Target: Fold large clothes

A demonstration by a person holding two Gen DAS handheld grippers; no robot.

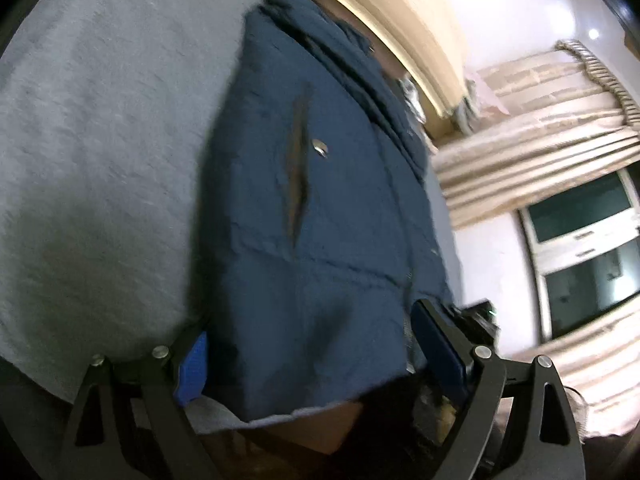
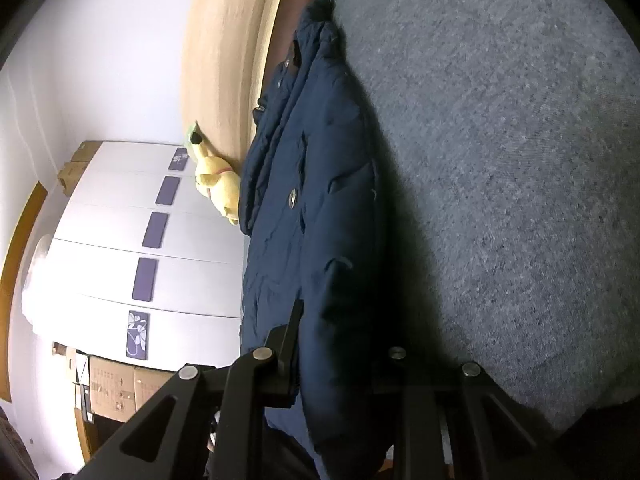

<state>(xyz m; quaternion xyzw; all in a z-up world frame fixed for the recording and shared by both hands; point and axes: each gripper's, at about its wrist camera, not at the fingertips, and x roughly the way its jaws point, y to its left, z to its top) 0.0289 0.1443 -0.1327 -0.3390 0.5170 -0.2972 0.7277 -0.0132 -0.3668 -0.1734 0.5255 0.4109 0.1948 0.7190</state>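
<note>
At the bottom of the left wrist view, the left gripper (image 1: pixel 316 344) grasps the near end of a navy padded jacket (image 1: pixel 320 200): its blue-padded fingers (image 1: pixel 192 364) stand at 7 and 5 o'clock with the thick fabric bunched between them, touching both pads. The jacket runs from there toward 12 o'clock over a grey bedcover (image 1: pixel 100 140), which fills the whole 9 o'clock side. A dark pocket slit and a metal snap (image 1: pixel 320 147) sit near the middle of the cloth. Beyond the jacket, at 1 o'clock, a beige headboard (image 1: pixel 408 32) crosses the frame, and at 3 o'clock hang cream curtains (image 1: pixel 532 120) beside a dark window (image 1: pixel 580 216).

In the right wrist view, the right gripper (image 2: pixel 340 360) clamps the jacket's (image 2: pixel 304 208) near edge at 6 o'clock; the left finger (image 2: pixel 290 344) presses the fabric, while the other is lost in shadow. The jacket stretches toward 12 o'clock on the grey bedcover (image 2: pixel 500 160), which spreads to 3 o'clock. At 9 o'clock, past the jacket, lies a yellow plush toy (image 2: pixel 218 188), then a white wardrobe (image 2: pixel 120 248) and cardboard boxes (image 2: pixel 120 392) at 8 o'clock.
</note>
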